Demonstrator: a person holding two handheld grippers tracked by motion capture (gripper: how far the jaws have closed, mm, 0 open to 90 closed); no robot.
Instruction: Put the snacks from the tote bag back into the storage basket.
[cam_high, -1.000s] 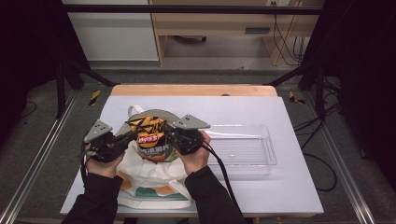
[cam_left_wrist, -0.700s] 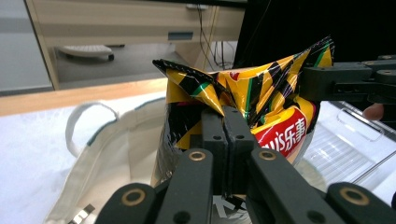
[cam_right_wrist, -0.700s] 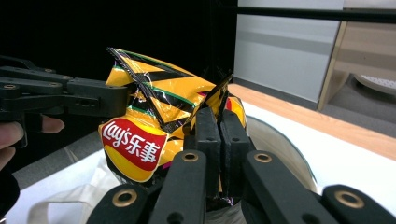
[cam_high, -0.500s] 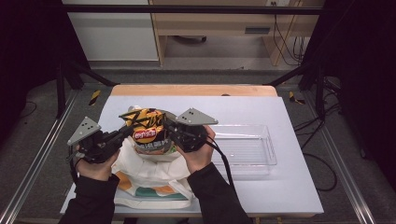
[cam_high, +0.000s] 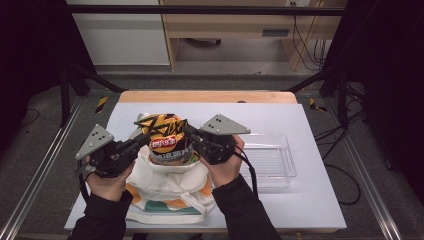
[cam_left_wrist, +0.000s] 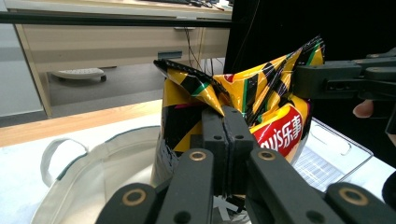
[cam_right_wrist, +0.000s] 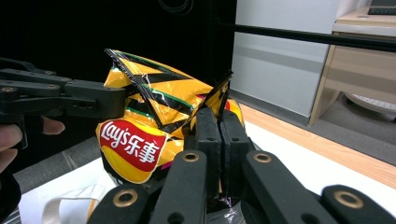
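A yellow and black Lay's chip bag (cam_high: 166, 141) hangs upright above the open mouth of a white tote bag (cam_high: 170, 187). My left gripper (cam_high: 144, 141) is shut on the bag's upper left edge, and my right gripper (cam_high: 188, 131) is shut on its upper right edge. In the left gripper view the closed jaws pinch a fold of the chip bag (cam_left_wrist: 275, 112) near its top, with the tote bag (cam_left_wrist: 107, 168) below. In the right gripper view the jaws grip a crimped corner of the chip bag (cam_right_wrist: 140, 140).
A clear plastic tray (cam_high: 272, 160) lies on the white table (cam_high: 320, 200) right of my right hand. A wooden strip (cam_high: 205, 96) runs along the table's far edge. Black frame posts stand at both sides.
Both hands have risen with the chip bag, which now stands higher above the tote bag. My left hand has shifted outward to the left.
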